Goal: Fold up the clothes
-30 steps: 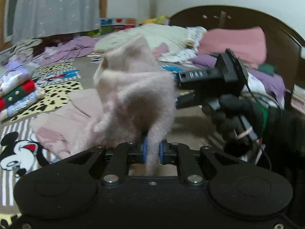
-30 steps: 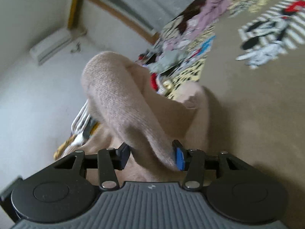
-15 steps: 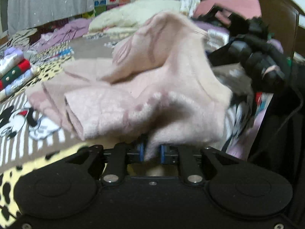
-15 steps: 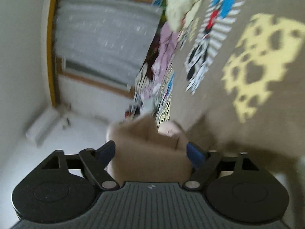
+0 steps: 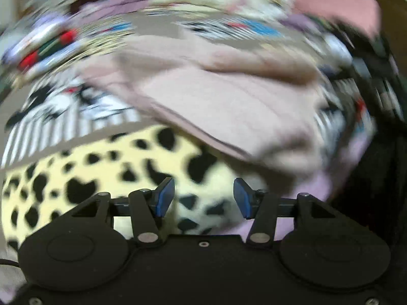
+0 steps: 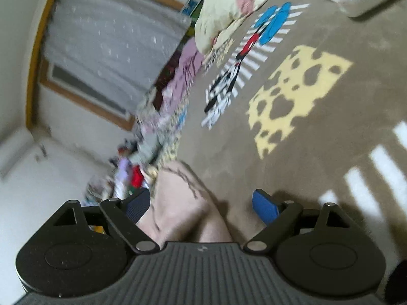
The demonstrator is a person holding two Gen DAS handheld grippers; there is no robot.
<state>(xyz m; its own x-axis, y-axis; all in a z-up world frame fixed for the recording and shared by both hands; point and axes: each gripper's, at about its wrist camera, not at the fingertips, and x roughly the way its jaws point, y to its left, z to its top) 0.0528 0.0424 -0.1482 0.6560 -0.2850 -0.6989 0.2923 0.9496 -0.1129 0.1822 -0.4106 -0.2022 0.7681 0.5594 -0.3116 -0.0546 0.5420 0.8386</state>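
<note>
A pale pink fleece garment (image 5: 223,101) lies bunched on the patterned bedspread (image 5: 76,178), just beyond my left gripper (image 5: 202,198). That gripper is open, its blue pads apart with only the spotted yellow print between them. The left wrist view is blurred by motion. In the right wrist view the same pink garment (image 6: 183,208) lies under and between the fingers of my right gripper (image 6: 201,207), which is open and wide apart, not pinching the cloth.
Rolled and loose clothes (image 5: 45,48) lie at the far left of the bed. A cream blanket (image 6: 223,7) and purple clothes (image 6: 185,76) sit near the curtained window (image 6: 106,43). Dark gear (image 5: 376,76) shows at the right edge.
Both grippers have let go of the pink garment, first the right, then the left. It has dropped from hanging to lying on the bed. The left gripper has pulled back.
</note>
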